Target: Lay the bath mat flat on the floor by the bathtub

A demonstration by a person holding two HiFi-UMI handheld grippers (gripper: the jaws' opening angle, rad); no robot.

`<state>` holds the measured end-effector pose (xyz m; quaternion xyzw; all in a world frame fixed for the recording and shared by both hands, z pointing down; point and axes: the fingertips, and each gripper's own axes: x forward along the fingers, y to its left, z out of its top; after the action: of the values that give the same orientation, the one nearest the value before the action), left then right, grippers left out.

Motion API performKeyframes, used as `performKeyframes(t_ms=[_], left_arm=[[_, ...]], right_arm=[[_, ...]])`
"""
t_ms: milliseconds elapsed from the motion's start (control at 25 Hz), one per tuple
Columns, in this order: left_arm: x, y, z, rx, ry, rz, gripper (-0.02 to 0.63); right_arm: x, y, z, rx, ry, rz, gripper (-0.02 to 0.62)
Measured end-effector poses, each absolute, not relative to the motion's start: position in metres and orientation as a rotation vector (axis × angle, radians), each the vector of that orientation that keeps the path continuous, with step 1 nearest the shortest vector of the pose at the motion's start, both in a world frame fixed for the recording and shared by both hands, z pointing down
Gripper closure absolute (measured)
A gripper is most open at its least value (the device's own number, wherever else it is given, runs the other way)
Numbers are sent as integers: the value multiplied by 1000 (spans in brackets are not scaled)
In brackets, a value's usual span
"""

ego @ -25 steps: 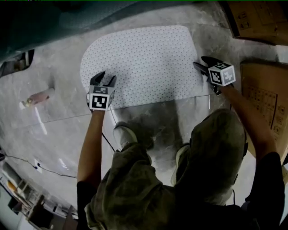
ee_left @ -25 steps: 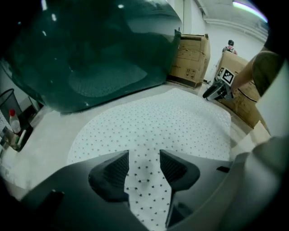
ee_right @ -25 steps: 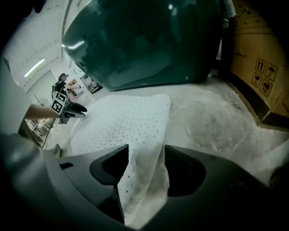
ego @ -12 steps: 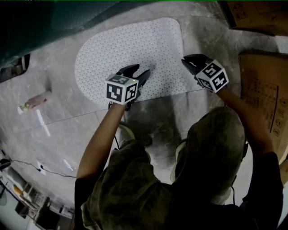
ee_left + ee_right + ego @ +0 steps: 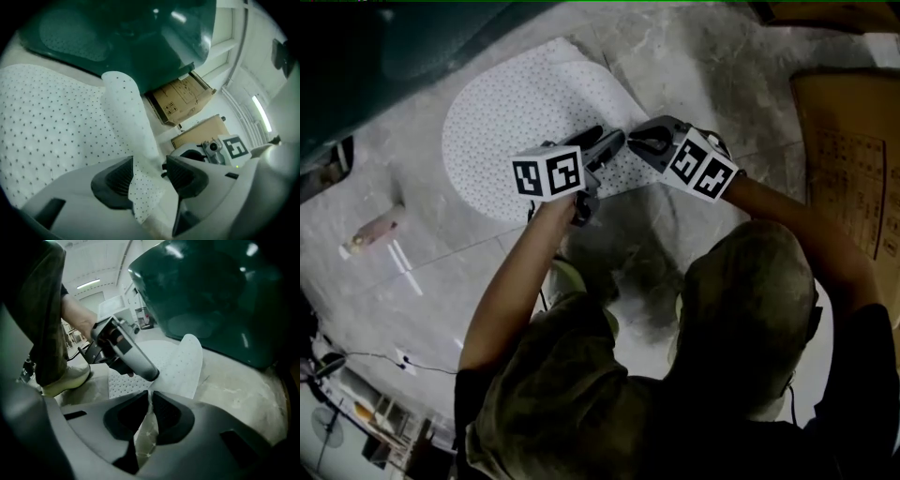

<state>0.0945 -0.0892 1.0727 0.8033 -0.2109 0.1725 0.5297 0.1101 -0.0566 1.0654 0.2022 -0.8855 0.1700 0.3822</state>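
Left gripper (image 5: pixel 611 141) and right gripper (image 5: pixel 634 146) meet tip to tip at the four-o'clock corner of the bath mat (image 5: pixel 506 122), which lies on the floor (image 5: pixel 441 272) below the bathtub (image 5: pixel 403 47) at eleven.

Left gripper view: the jaws pinch a raised fold of the mat.

Right gripper view: the jaws, which have just been closing, nip the mat's edge.

A grey, mottled floor (image 5: pixel 722 56) runs up to a dark green tub (image 5: pixel 394 56) at the top. Cardboard boxes (image 5: pixel 853 159) lie along the right, and a pink bottle (image 5: pixel 373 232) (on its side) lies at the left. A strip light (image 5: pixel 88 285) glows overhead.
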Motion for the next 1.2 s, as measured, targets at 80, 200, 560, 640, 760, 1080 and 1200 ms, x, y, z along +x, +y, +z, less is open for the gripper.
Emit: performKeyframes(t_ms=[80, 200, 560, 640, 760, 1080, 1200], left_arm=[[90, -88, 1072, 1870, -509, 361, 374], [85, -90, 1078, 1808, -527, 305, 389], [76, -80, 1072, 1861, -498, 218, 499], [74, -75, 1068, 1894, -463, 173, 499], [70, -72, 1058, 1928, -405, 126, 499], [66, -70, 1050, 2041, -357, 193, 520], [65, -71, 1058, 2045, -364, 206, 518]], right_arm=[[98, -44, 1063, 450, -2282, 396, 541], [88, -39, 1060, 408, -2314, 386, 538], [128, -78, 1041, 697, -2505, 670, 473], [138, -87, 1047, 773, -2511, 838, 430], [139, -88, 1060, 795, -2520, 1073, 380], [127, -78, 1054, 679, -2563, 1420, 460], [125, -76, 1045, 648, -2605, 1413, 507]])
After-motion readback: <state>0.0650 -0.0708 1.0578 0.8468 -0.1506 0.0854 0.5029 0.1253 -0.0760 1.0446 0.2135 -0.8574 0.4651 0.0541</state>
